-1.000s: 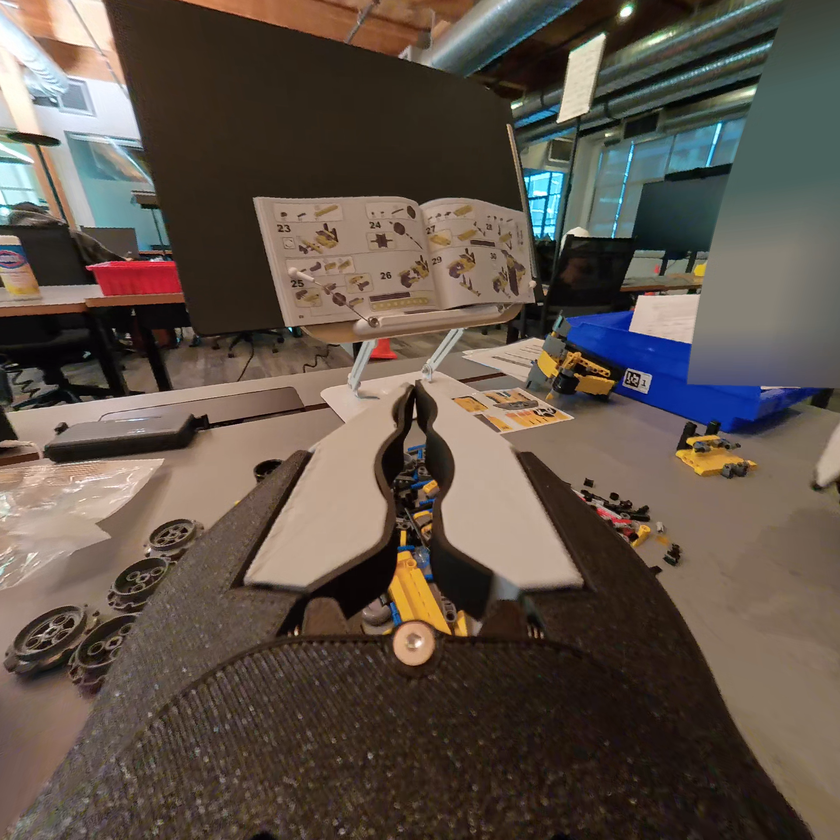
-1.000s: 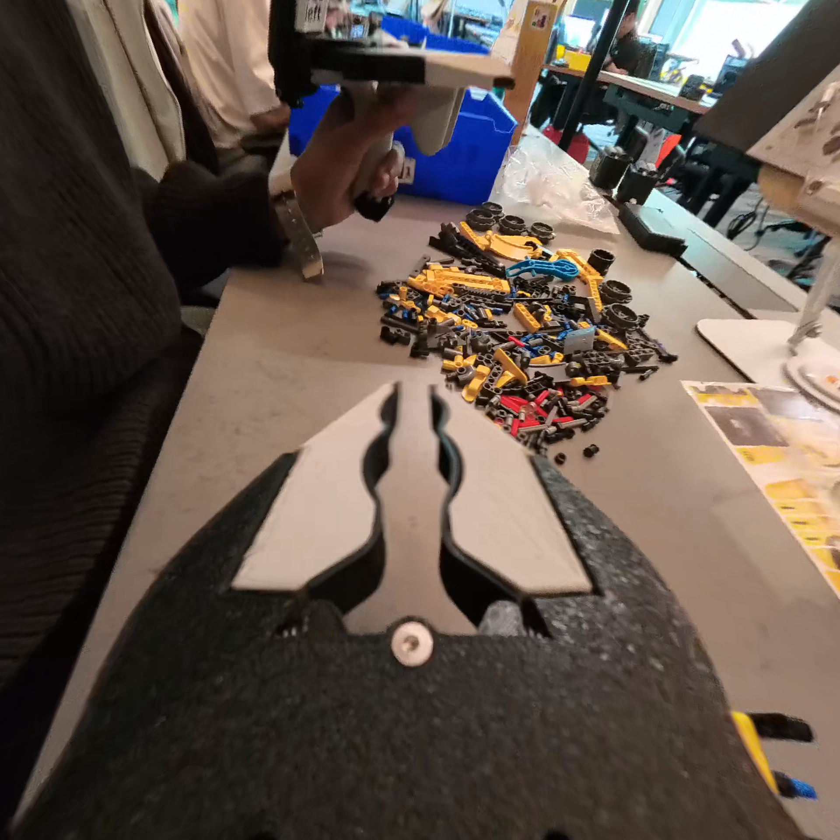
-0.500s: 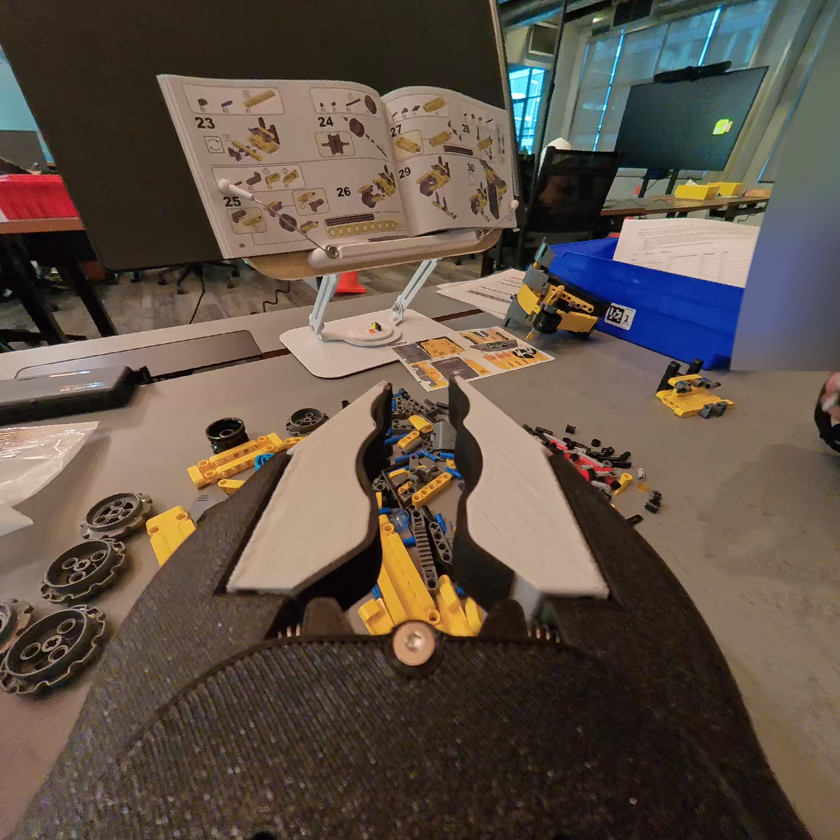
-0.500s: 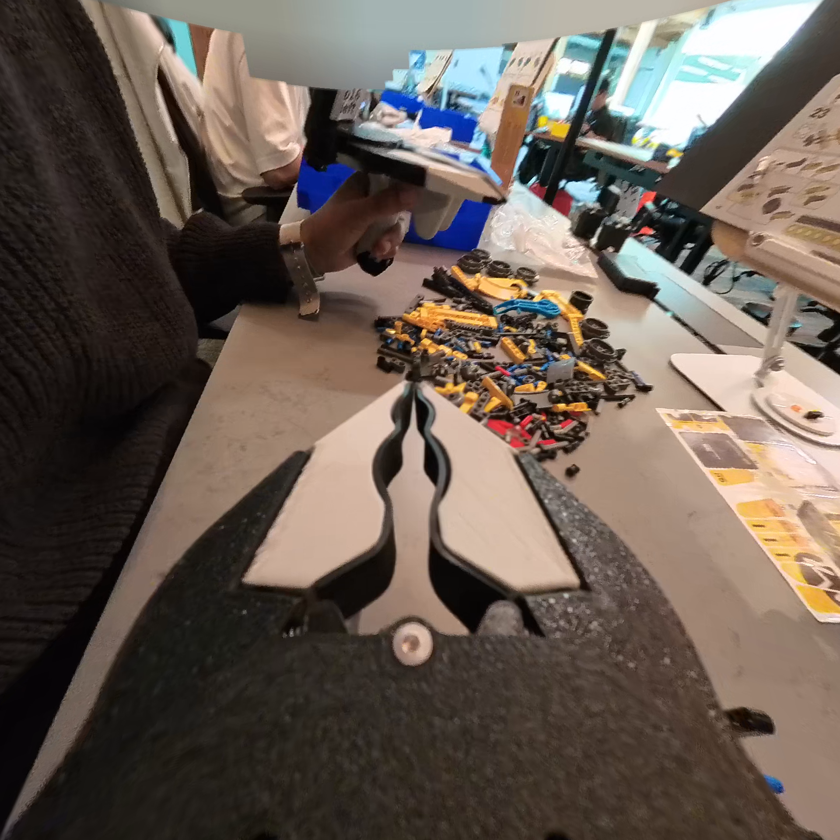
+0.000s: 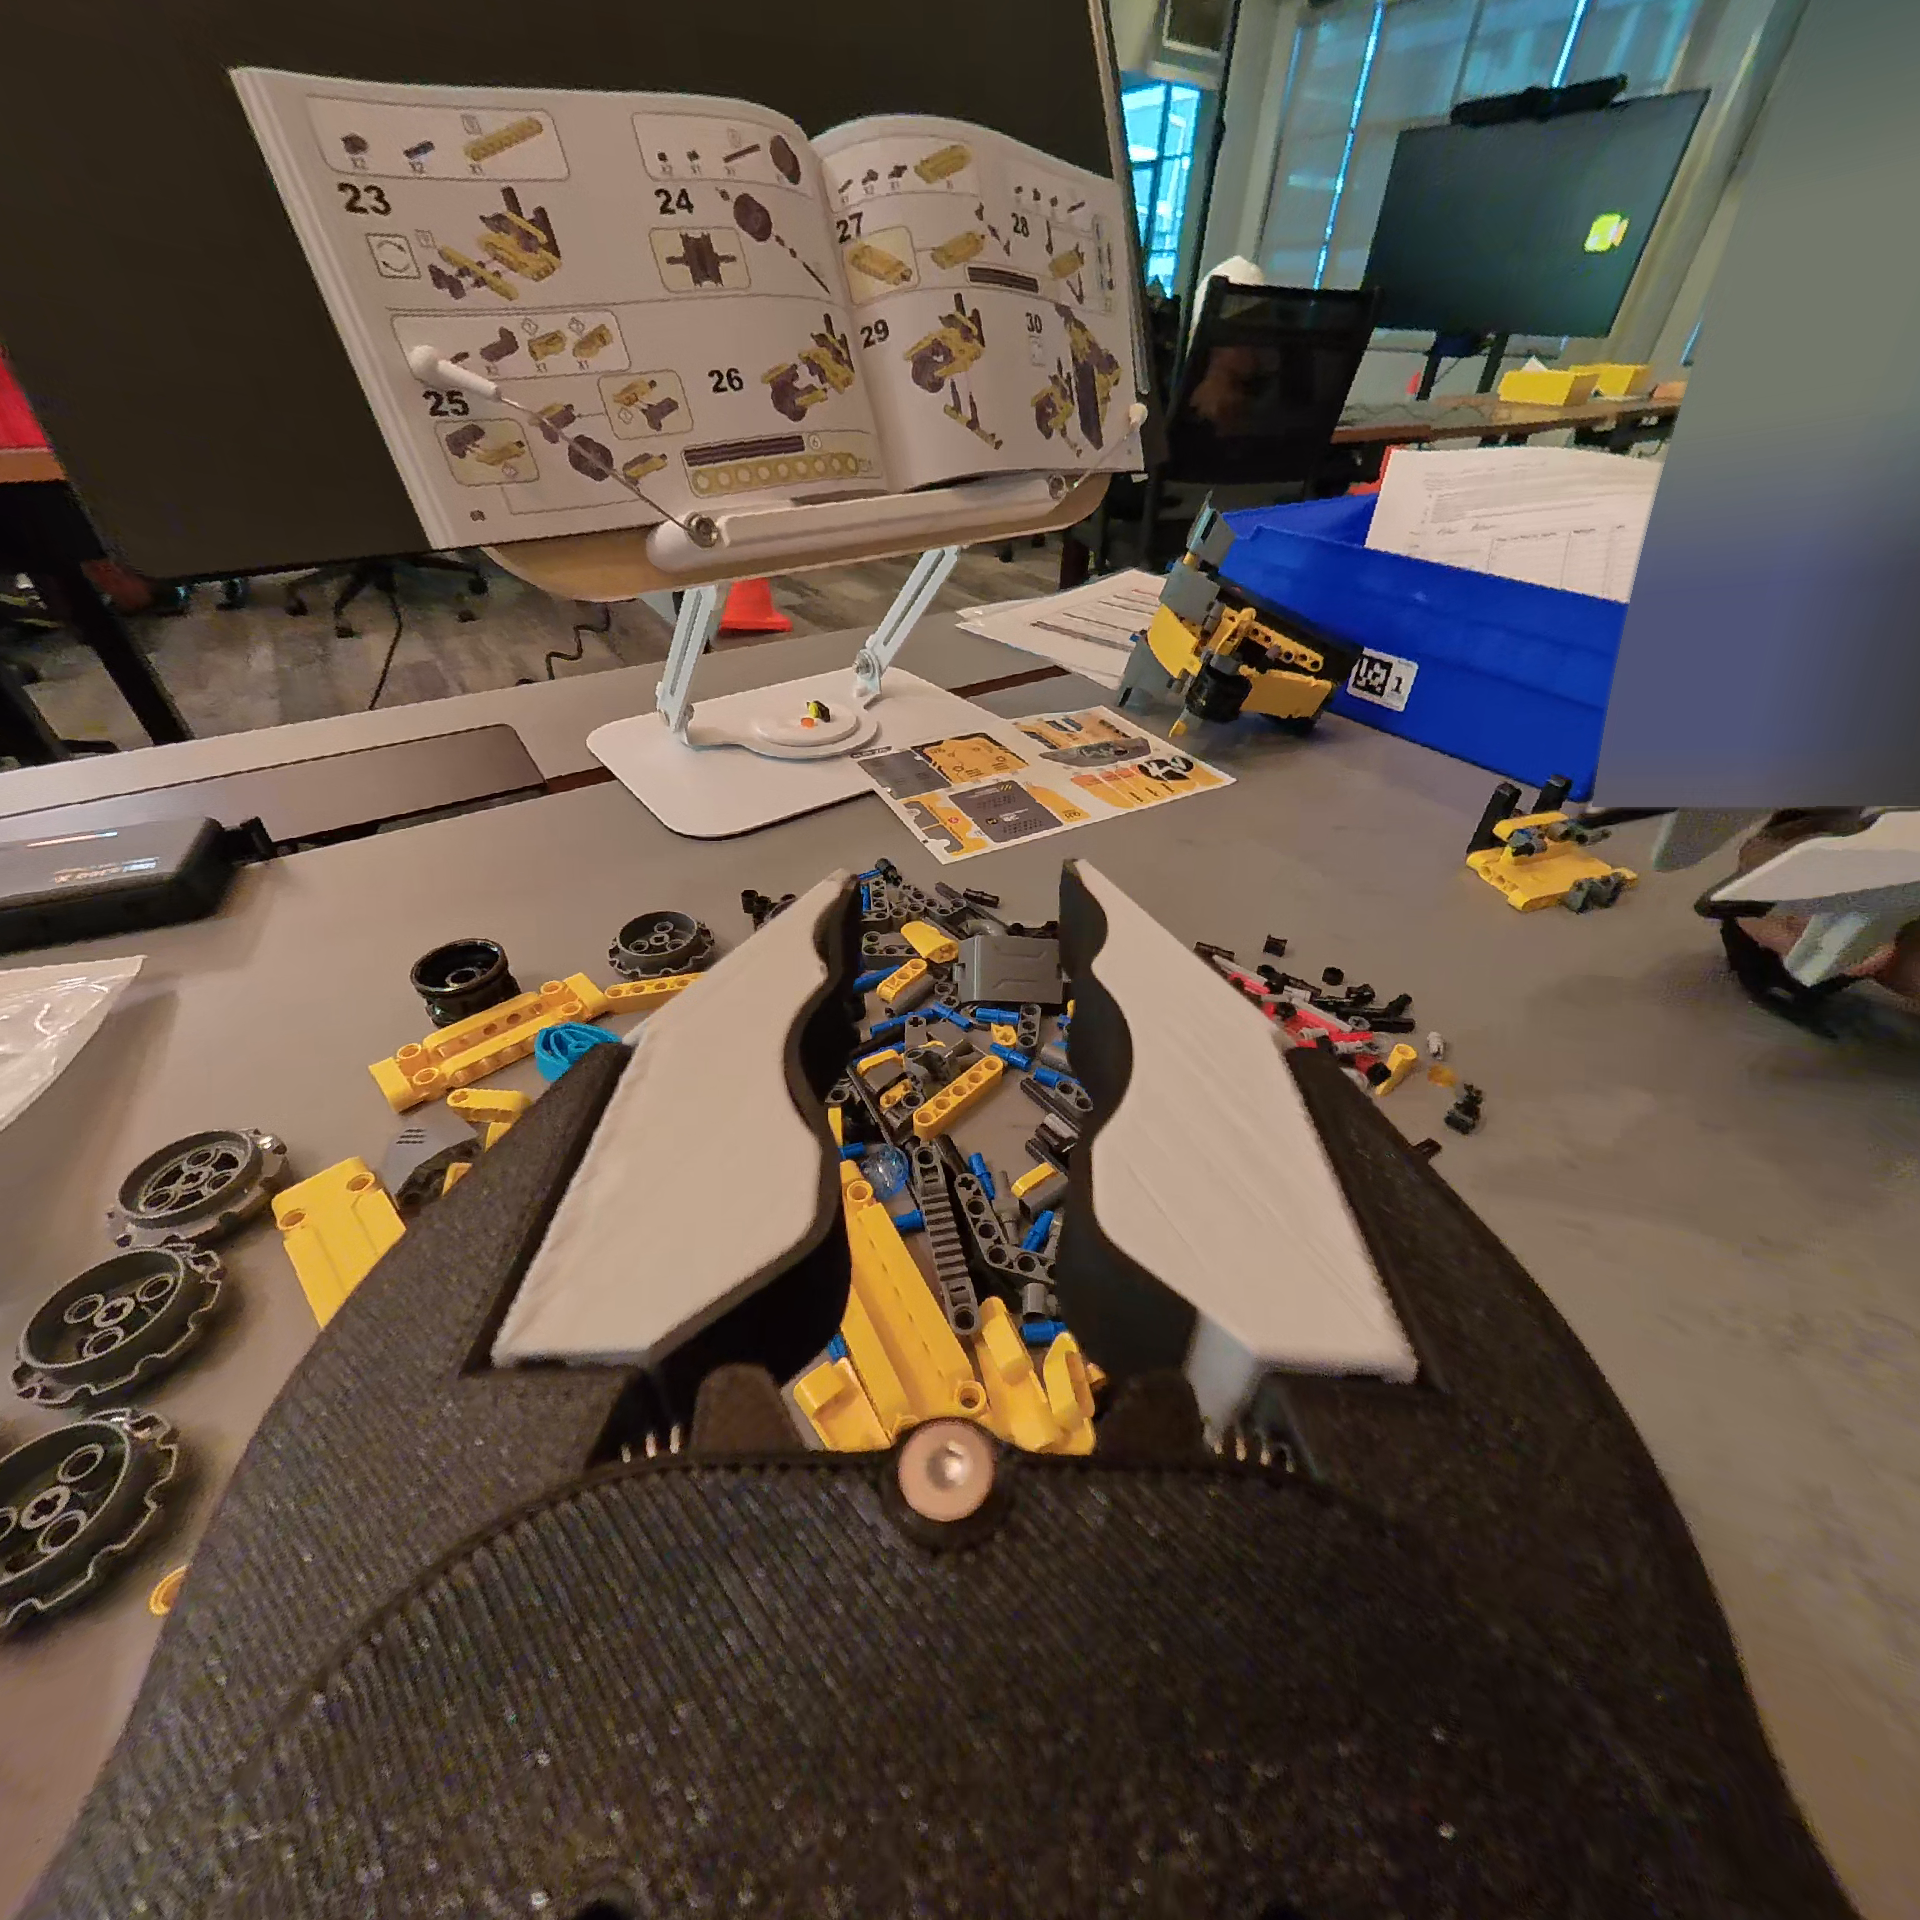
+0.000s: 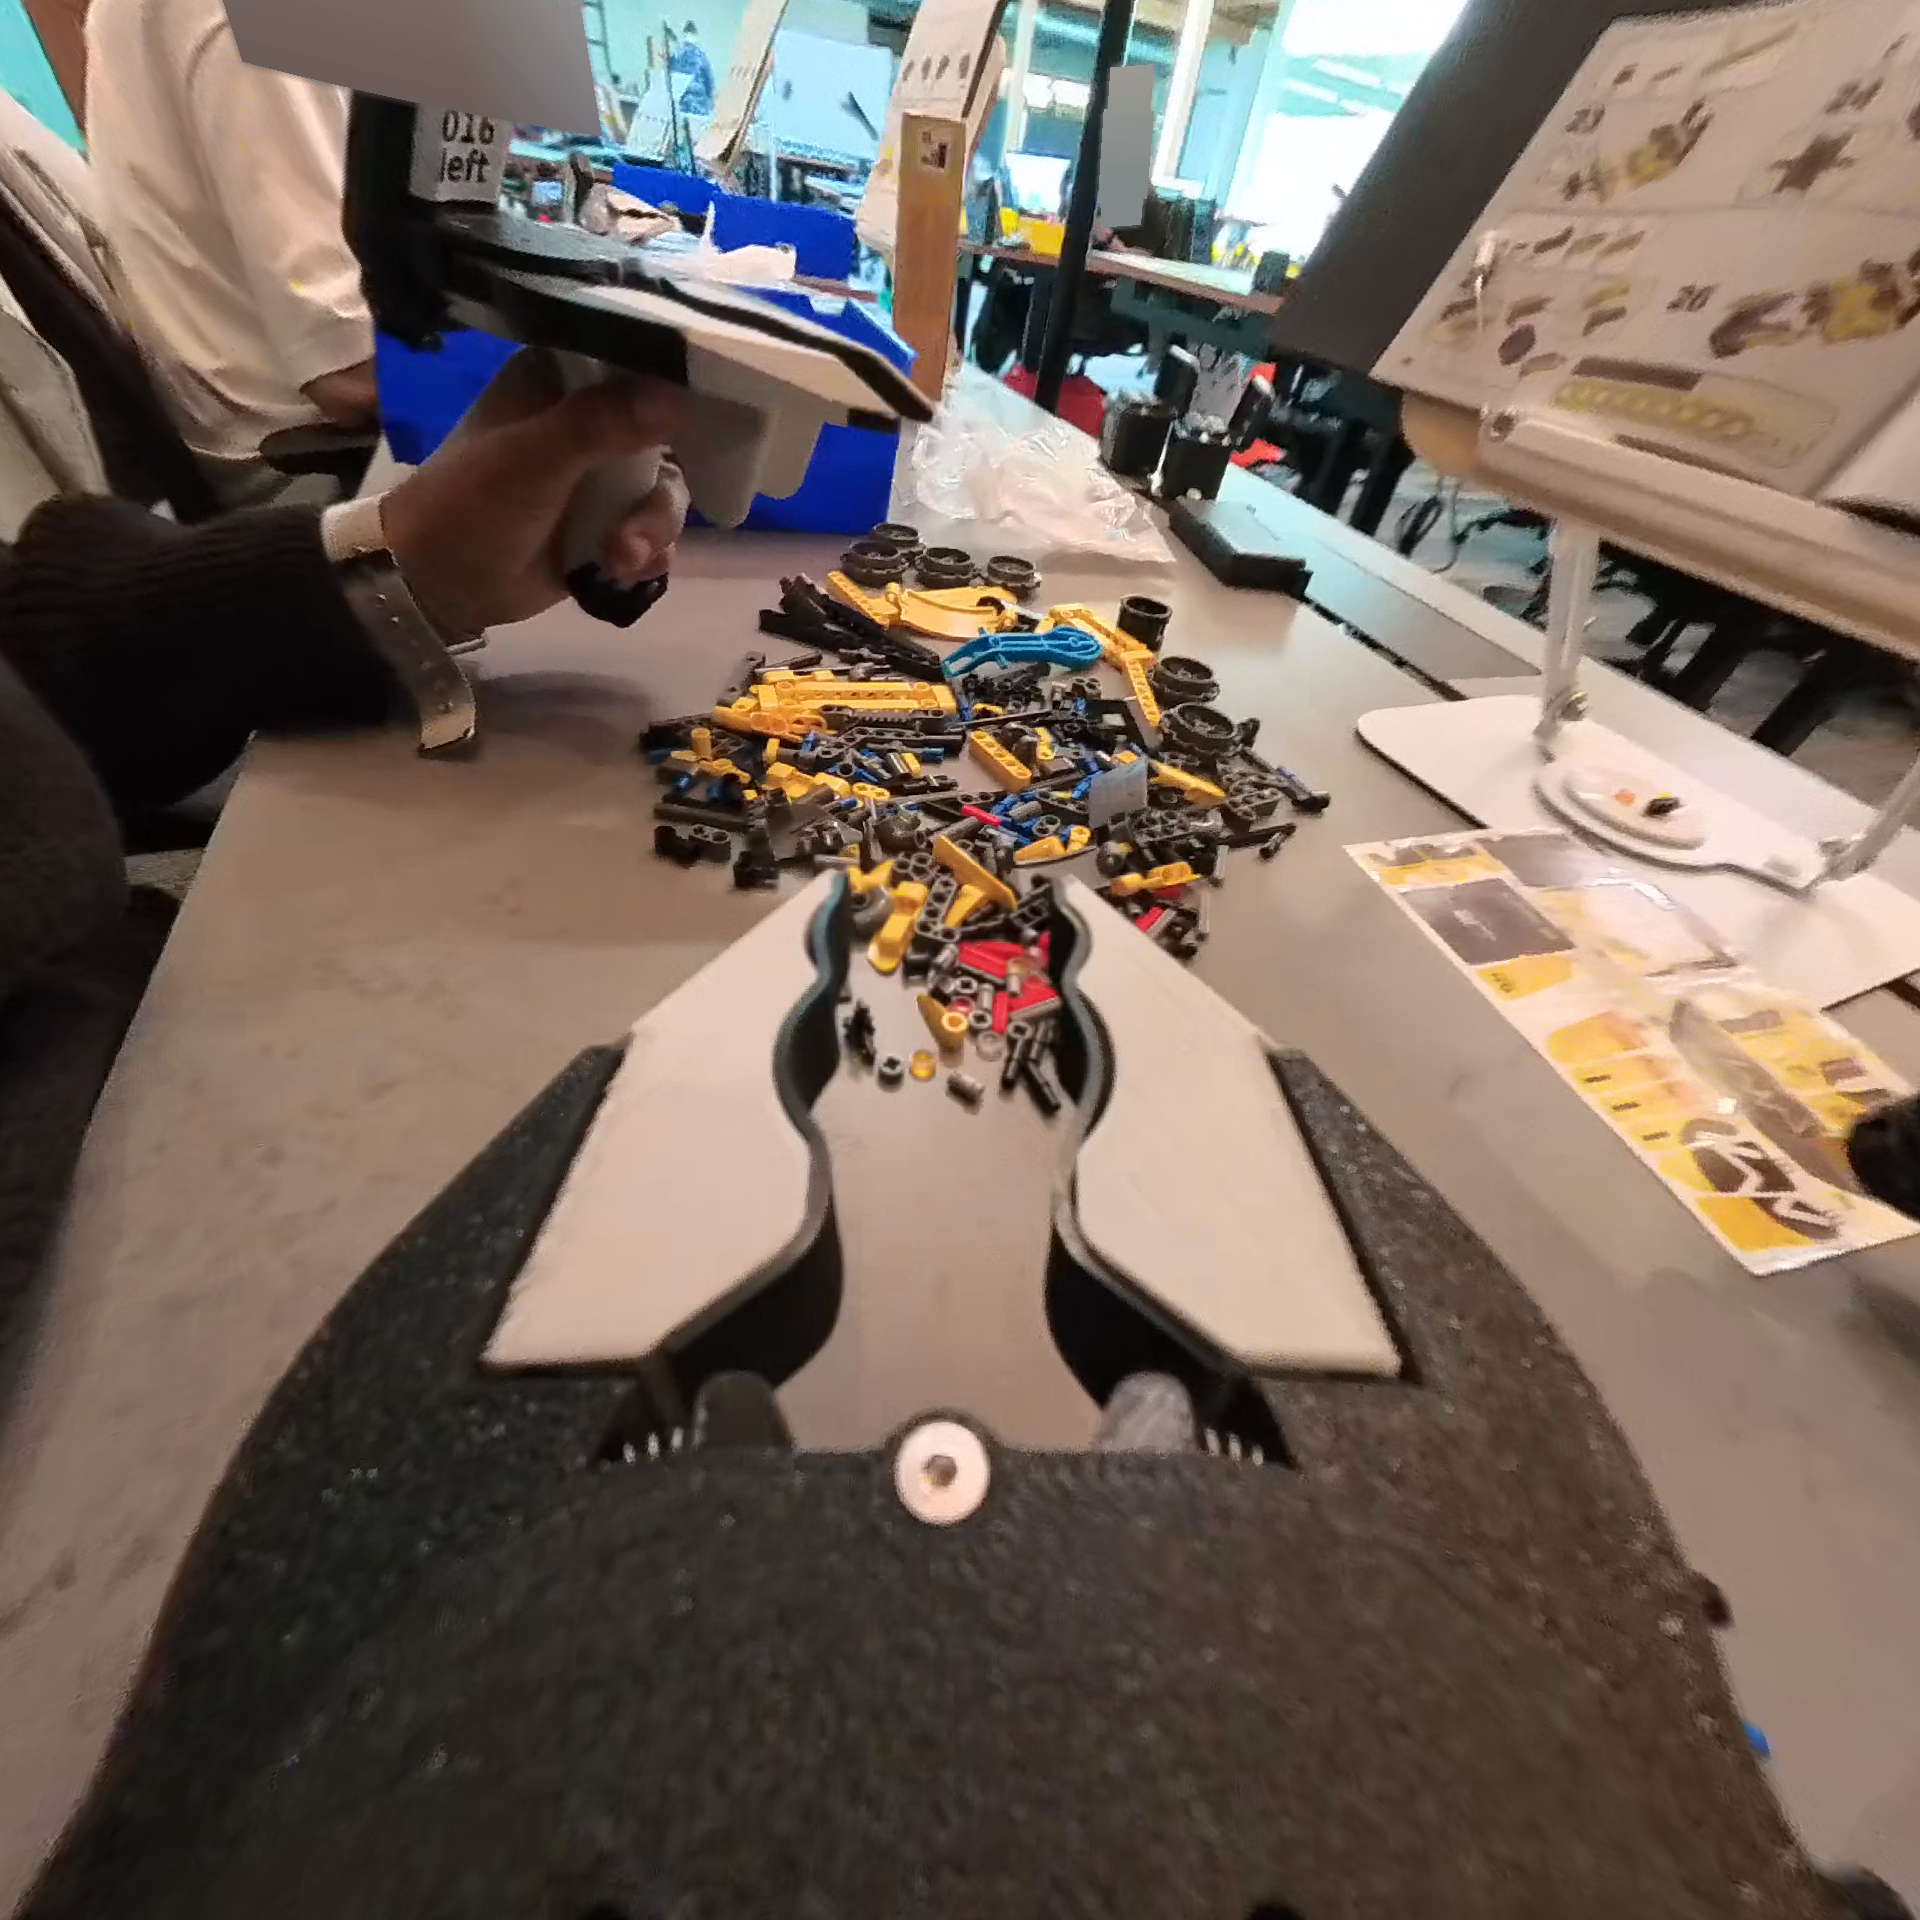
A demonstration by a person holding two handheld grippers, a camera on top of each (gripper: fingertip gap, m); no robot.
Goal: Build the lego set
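A pile of small yellow, black, blue and red building pieces lies on the grey table. My left gripper is open and empty, hovering over the pile with pieces showing between its jaws. My right gripper is open and empty, its tips over the near edge of the same pile, above small red and black pieces. The left gripper also shows in the right wrist view, held by a hand above the table.
An open instruction booklet stands on a white stand behind the pile. A sticker sheet, a part-built yellow model, a blue bin and a small yellow assembly lie to the right. Black wheels sit left. Some 20 cm of space lies between my two pairs of fingers.
Both grippers have opened from nearly shut. The left one has tilted down and moved closer over the pile. The right one has moved forward to the pile's near edge.
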